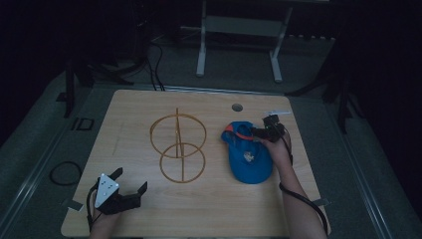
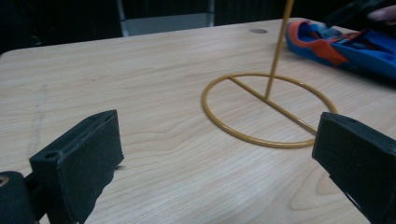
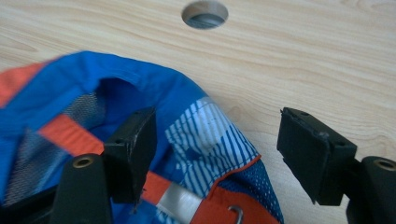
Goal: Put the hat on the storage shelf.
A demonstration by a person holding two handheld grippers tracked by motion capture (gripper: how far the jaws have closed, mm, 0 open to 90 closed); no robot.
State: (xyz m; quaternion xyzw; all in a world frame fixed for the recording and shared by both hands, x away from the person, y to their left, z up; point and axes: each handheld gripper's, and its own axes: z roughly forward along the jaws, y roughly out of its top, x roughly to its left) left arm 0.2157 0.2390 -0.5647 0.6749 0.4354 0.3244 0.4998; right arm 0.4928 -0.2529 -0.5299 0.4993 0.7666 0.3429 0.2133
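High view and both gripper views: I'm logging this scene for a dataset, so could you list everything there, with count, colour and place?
Table: one, light wood, centre of the high view.
Cable hole: one, round, far edge of the table.
Wire stand: one, yellow-orange, two rings on an upright rod, table middle.
Cap: one, blue with orange trim, right of the stand.
Desk frame: one, white, on the floor beyond the table.
Cable loop: one, black, on the floor left of the table.
Left claw: black, open, near left corner, holding nothing.
Right claw: black, open, astride the cap's rim at its far end.
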